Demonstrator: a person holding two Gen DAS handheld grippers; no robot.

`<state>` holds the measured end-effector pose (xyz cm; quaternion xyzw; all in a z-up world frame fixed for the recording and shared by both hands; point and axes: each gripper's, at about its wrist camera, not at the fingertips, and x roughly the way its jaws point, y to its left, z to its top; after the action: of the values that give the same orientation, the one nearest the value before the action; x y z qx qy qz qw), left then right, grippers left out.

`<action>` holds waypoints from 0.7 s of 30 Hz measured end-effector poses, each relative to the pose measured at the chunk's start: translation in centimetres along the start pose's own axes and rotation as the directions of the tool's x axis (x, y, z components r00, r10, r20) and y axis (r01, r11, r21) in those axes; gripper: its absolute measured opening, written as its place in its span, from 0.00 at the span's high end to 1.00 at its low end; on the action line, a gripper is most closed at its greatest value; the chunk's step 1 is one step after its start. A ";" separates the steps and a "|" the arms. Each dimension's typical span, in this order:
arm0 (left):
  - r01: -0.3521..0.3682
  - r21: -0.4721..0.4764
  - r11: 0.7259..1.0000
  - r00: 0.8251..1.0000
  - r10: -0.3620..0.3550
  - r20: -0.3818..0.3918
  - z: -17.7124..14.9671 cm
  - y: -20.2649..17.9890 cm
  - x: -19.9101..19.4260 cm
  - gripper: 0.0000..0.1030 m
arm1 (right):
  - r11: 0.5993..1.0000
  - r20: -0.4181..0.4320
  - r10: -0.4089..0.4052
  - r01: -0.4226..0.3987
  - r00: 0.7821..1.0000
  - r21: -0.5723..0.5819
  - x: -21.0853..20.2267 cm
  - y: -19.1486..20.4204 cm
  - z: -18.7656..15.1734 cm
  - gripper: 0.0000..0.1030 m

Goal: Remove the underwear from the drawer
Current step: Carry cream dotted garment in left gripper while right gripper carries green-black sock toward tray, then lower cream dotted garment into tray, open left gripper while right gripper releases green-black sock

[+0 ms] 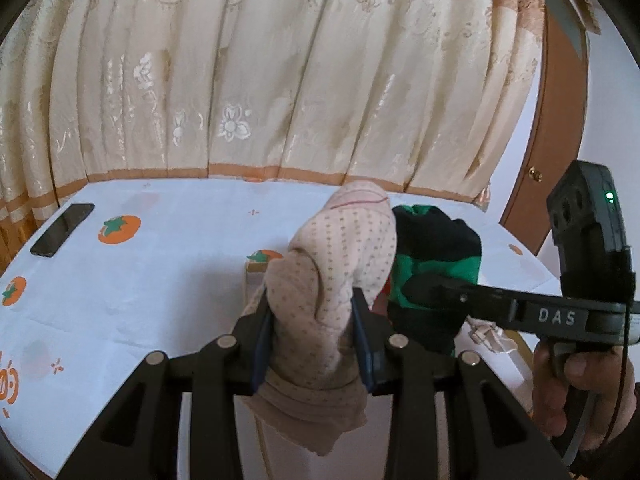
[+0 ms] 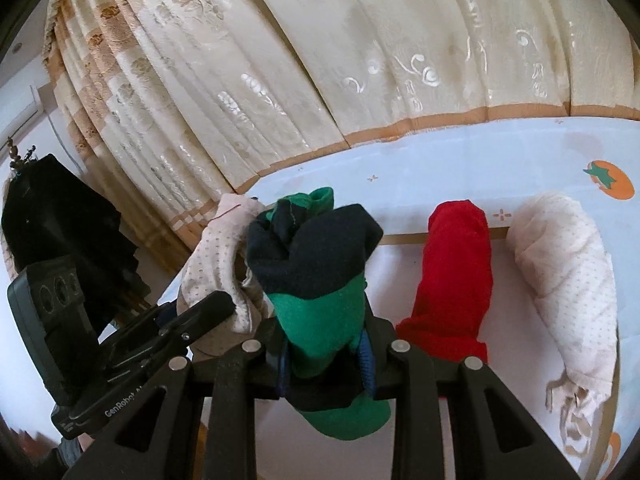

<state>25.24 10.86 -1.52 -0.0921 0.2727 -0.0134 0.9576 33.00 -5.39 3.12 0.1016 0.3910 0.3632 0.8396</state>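
My left gripper (image 1: 312,300) is shut on a rolled beige underwear with small dots (image 1: 344,240), held upright above the table; the same roll (image 2: 212,256) shows in the right wrist view. Right beside it, my right gripper (image 2: 326,328) is shut on a rolled green and dark navy underwear (image 2: 316,248), which also shows in the left wrist view (image 1: 436,248). Below, a red roll (image 2: 456,272) and a white dotted roll (image 2: 564,268) lie in the drawer, whose wooden rim (image 2: 404,239) runs behind them.
A white tablecloth with orange fruit prints (image 1: 160,280) covers the table. A black phone (image 1: 62,230) lies at its far left. A cream curtain (image 1: 280,80) hangs close behind. A person's hand (image 1: 576,392) grips the right tool. A dark object (image 2: 60,220) stands to the left.
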 end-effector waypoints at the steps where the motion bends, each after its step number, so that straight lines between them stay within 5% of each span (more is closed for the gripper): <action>1: 0.003 -0.011 1.000 1.000 -0.004 -0.018 0.0 0.2 0.6 0.67 | 1.000 -0.005 -0.005 0.005 1.000 -0.003 0.4 0.0 0.2 0.71; 15: 0.018 -0.104 0.994 0.988 -0.033 -0.149 1.2 2.3 5.8 0.67 | 0.998 -0.081 -0.068 0.069 0.994 0.007 5.2 -1.4 1.5 0.71; 21: -0.024 -0.053 0.998 0.985 0.015 -0.171 1.4 2.0 7.0 0.67 | 0.997 -0.090 -0.083 0.082 0.993 -0.009 6.3 -1.8 1.6 0.71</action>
<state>31.84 12.56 -4.34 -0.1144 0.3547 -0.0042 0.9279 37.81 -2.10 -0.32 0.0664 0.4313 0.3335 0.8357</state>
